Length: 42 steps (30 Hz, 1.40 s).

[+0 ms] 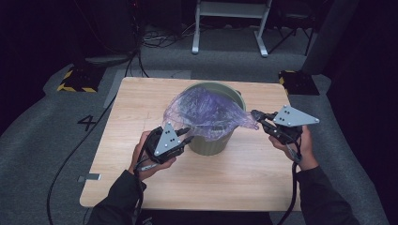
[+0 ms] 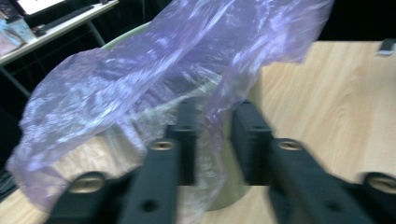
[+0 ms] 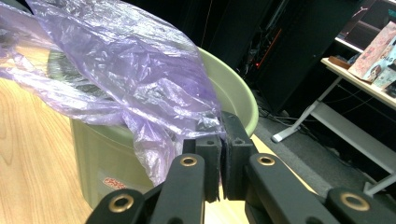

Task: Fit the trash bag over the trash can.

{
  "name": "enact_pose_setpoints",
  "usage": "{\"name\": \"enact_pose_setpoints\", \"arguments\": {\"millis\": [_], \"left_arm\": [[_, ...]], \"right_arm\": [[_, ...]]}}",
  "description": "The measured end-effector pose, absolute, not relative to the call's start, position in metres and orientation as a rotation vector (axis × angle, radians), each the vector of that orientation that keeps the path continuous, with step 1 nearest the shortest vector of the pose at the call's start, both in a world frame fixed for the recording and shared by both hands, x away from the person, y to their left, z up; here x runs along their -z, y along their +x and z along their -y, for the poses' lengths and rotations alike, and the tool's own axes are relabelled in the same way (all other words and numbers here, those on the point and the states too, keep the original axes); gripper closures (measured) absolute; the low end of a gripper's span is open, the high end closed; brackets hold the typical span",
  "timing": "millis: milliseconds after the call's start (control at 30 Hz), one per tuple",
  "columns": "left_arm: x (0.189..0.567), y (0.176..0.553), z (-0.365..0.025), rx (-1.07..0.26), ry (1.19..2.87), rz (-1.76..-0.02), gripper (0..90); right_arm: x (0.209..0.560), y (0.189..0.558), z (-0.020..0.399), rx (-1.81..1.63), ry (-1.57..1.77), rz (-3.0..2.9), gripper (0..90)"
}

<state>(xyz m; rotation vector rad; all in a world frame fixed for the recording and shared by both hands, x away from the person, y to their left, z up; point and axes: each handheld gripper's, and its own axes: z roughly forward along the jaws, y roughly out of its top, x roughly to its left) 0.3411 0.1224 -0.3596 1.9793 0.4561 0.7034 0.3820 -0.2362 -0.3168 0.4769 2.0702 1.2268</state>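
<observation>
Floor marking [image 1: 87, 123]: "4"

bag [image 1: 206, 110] draped over bin [image 1: 211, 143], bin on table [image 1: 136, 98]

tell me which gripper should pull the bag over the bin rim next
Probably the left gripper: its jaws stand apart around a loose fold of the bag at the bin's near side. The right gripper is shut on the bag's other edge and can hold it taut.
</observation>
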Motion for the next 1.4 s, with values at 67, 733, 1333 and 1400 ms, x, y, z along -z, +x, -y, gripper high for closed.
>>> {"name": "enact_pose_setpoints", "arguments": {"millis": [67, 733, 1333, 1400], "left_arm": [[0.363, 0.347, -0.124, -0.689, 1.983, -0.480, 84.7], [0.399, 0.354, -0.123, -0.642, 2.144, -0.449, 89.8], [0.395, 0.325, -0.191, -0.625, 2.028, -0.553, 51.1], [0.388, 0.321, -0.202, -0.621, 1.975, -0.593, 43.0]], "right_arm": [[0.318, 0.382, 0.238, -1.230, 0.483, -2.072, 87.3], [0.331, 0.384, 0.244, -1.244, 0.586, -2.094, 88.1], [0.342, 0.385, 0.254, -1.248, 0.665, -2.069, 89.7], [0.342, 0.385, 0.254, -1.251, 0.672, -2.063, 89.6]]}}
